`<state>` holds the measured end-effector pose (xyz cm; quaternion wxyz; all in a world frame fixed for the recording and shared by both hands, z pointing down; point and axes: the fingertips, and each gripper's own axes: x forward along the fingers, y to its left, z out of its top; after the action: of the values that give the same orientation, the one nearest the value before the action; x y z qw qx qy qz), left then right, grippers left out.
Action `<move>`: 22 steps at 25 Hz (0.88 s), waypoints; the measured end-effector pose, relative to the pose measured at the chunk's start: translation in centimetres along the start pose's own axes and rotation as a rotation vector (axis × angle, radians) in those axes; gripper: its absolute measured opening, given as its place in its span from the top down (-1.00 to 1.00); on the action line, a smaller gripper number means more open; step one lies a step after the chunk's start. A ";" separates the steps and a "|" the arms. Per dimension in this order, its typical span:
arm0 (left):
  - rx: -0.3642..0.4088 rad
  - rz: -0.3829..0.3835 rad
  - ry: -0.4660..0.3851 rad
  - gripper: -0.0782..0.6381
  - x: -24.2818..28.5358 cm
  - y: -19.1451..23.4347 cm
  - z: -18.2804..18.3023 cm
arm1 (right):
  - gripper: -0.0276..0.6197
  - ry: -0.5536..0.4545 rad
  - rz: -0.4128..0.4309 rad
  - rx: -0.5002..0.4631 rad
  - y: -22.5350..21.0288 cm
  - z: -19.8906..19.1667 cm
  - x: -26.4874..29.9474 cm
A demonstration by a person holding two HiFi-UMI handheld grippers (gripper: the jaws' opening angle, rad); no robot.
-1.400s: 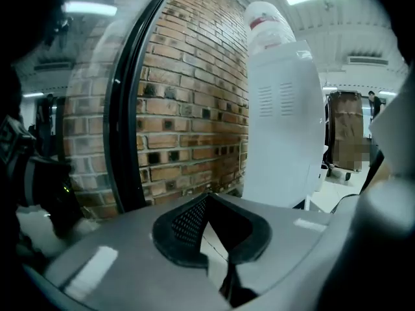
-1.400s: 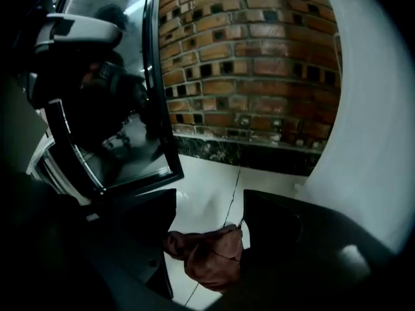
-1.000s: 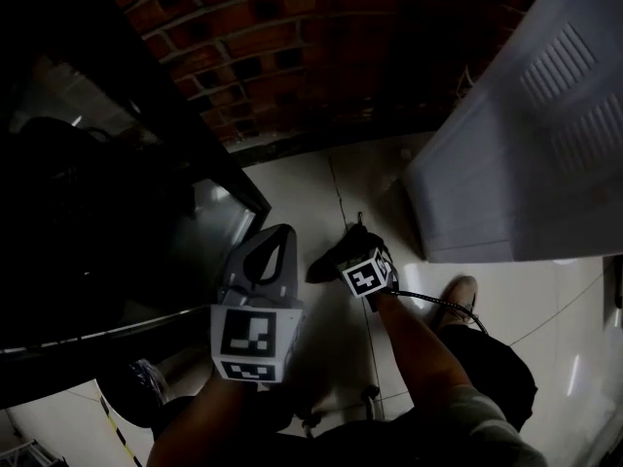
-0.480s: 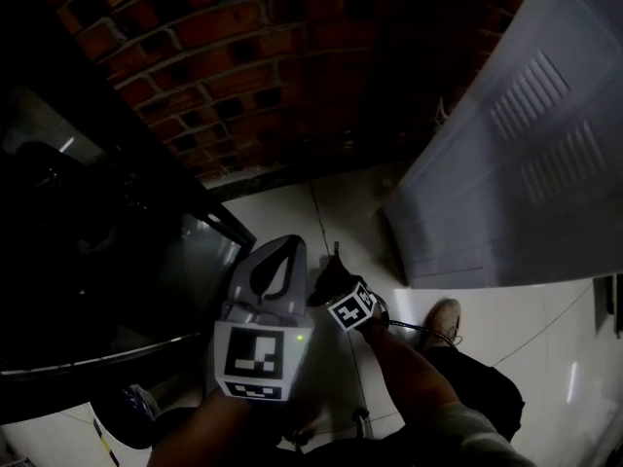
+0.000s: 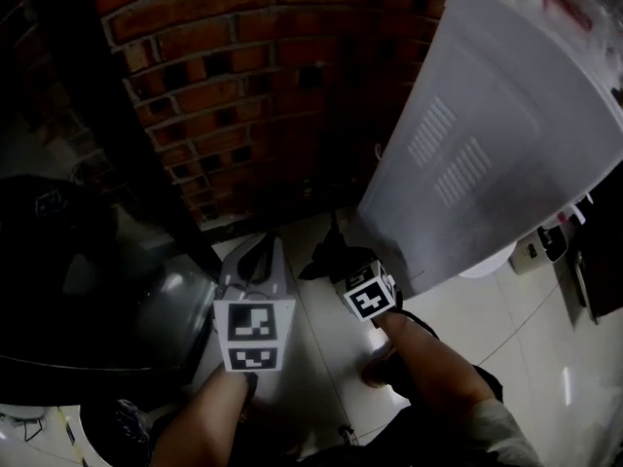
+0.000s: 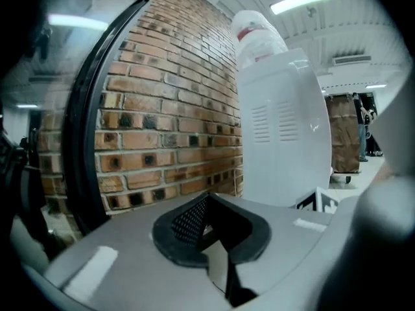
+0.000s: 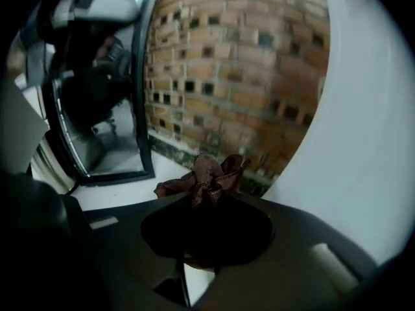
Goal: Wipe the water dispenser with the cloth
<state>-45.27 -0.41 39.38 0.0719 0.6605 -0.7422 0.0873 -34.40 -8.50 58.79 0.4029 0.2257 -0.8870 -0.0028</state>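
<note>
Cloth (image 7: 206, 177) just clamped by downward-tilted right hand-held gripper (image 7: 206, 201).

The head view looks steeply down at the floor (image 5: 316, 305); both gripper views face forward along their jaws (sharing the brick wall (image 6: 175, 128) and water dispenser (image 6: 279, 128)).

Cloth (image 7: 206, 175) partly hidden within jaws

Up comes the right gripper (image 5: 339, 266), off the floor (image 5: 321, 348), its jaws just closing onto the cloth (image 7: 206, 177), which is now bunched between them. The left gripper (image 5: 259, 251) lifts too. The water dispenser (image 5: 487, 144) looms nearer.
</note>
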 end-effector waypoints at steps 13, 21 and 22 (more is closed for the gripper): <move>-0.049 0.061 -0.089 0.78 -3.4 -1.2 9.2 | 0.65 -0.672 -0.238 0.049 -6.0 22.1 -26.8; 0.076 0.091 -0.214 0.78 -6.3 -1.8 14.2 | 0.64 -0.778 -0.383 -0.009 -8.4 23.9 -29.7; 0.064 0.092 -0.213 0.78 -6.5 -1.4 14.1 | 0.64 -0.783 -0.418 -0.025 -8.5 24.3 -30.0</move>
<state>-42.96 2.55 24.29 -0.0327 0.6333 -0.7720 0.0435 -31.21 -8.38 19.37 0.0297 0.3775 -0.9078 -0.1802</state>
